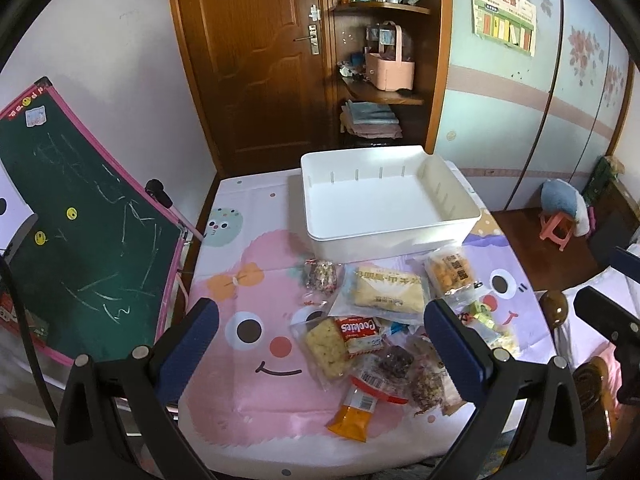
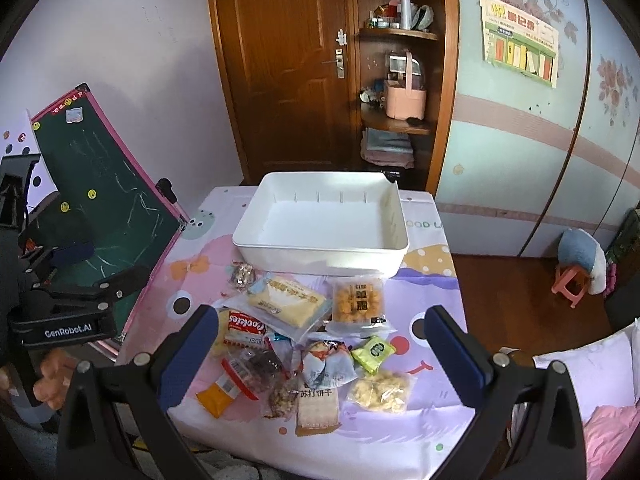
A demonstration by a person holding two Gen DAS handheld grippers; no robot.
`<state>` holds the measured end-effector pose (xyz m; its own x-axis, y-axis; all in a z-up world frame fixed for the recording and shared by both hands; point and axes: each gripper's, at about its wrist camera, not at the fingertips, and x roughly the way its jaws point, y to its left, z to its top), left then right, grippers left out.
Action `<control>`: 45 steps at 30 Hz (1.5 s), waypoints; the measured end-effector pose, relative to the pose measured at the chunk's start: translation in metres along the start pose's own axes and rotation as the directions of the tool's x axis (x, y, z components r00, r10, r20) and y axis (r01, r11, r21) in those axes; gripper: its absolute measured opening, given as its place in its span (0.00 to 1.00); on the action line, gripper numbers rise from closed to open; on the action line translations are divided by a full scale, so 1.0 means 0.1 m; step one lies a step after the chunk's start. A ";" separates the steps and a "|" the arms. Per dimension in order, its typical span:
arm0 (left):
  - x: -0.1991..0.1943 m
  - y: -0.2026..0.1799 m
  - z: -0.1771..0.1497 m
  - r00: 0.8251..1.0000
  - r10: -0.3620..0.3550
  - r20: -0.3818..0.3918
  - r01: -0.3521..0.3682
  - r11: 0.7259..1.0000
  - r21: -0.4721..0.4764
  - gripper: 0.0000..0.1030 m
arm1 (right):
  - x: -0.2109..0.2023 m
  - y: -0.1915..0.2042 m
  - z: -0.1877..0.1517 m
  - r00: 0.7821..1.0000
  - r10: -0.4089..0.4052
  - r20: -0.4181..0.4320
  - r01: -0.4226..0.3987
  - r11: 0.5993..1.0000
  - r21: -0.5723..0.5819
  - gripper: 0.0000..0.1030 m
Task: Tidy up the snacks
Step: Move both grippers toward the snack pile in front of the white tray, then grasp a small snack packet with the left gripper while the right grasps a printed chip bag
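A heap of snack packets lies on the cartoon-printed tabletop, spread between and just ahead of the right claw, whose blue-padded fingers stand wide apart with nothing held. Among them, a red Cookies packet sits near its left finger and a green packet nearer its right one. Beyond the heap stands a white bin, nothing inside. The left claw hangs over the same heap, likewise spread wide and holding nothing. A green chalkboard leans off to its left.
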<state>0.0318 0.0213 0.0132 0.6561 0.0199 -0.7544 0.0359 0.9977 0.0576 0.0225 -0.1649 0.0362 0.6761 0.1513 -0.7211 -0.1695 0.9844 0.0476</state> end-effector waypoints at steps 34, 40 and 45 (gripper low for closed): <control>1.86 0.30 -0.99 0.928 -0.122 -0.353 0.093 0.991 -0.098 0.97 | 1.78 -0.33 -0.75 0.920 0.072 -0.386 -0.047 0.996 0.074 0.89; 1.99 0.26 -0.87 0.921 -0.162 -0.355 0.122 0.984 -0.132 0.97 | 2.07 -0.19 -0.82 0.897 0.067 -0.438 -0.068 0.998 0.013 0.89; 2.06 0.07 -0.73 0.912 -0.183 -0.367 0.152 0.982 -0.110 0.85 | 2.19 -0.09 -0.83 0.902 0.029 -0.431 -0.054 0.998 -0.046 0.89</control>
<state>0.1118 0.0369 -0.1897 0.3151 -0.1404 -0.9386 0.0521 0.9901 -0.1306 0.1121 -0.1483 -0.1796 0.2955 0.1258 -0.9470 -0.2380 0.9697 0.0545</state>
